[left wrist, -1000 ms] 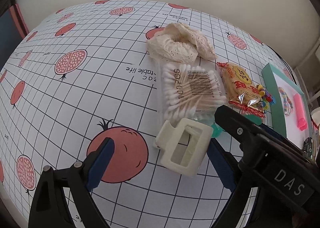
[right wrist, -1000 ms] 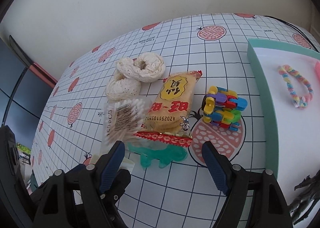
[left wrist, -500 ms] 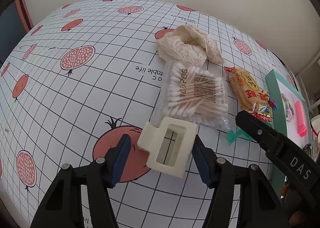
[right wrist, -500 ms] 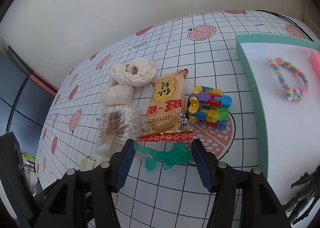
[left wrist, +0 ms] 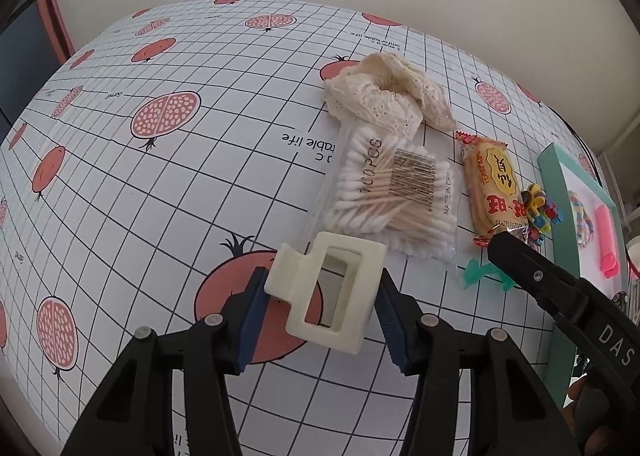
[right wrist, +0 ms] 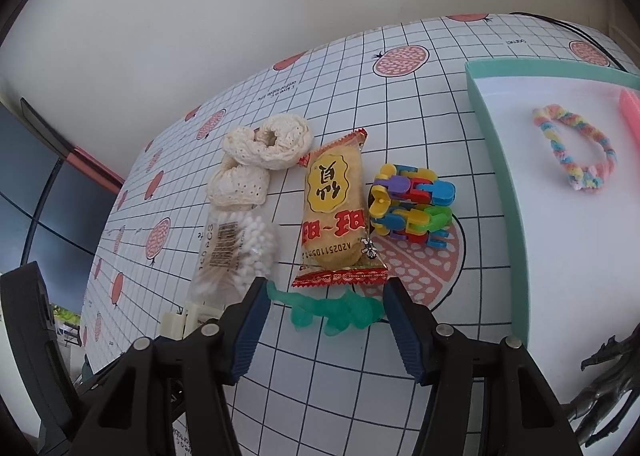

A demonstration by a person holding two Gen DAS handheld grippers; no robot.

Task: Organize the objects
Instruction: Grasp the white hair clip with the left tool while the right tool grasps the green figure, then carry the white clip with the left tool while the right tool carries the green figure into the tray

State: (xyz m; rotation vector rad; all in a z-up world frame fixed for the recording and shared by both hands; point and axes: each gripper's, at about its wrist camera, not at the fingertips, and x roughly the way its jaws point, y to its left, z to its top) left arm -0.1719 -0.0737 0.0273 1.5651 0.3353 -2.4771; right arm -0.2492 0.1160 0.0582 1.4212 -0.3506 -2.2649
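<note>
Teal-rimmed and white inside, the tray fills the right of your right-wrist view and is the only container here; in it lie a pastel braided loop and, cut by the right edge, a pink item, with most of the floor bare. In the left-wrist view the same tray is a sliver at mid right. What has changed is at your grippers: a second ago both stood wide and back from the row of things on the cloth; now your left gripper has narrowed until its blue pads touch both sides of the cream hair claw, low and centre in that frame, just below the swab bag. Whether the claw is lifted or only pinched on the cloth you cannot tell yet. Your right gripper has come forward and narrowed to straddle the green toy, low centre in its frame; the left pad meets the tail end, the right pad sits just beside the body, so it is partly open and holds nothing so far. That suggests two picks are nearly in hand, both likely bound for the tray. Left on the cloth, from big to small: the lace scrunchie, the snack pack, the block toy.
</note>
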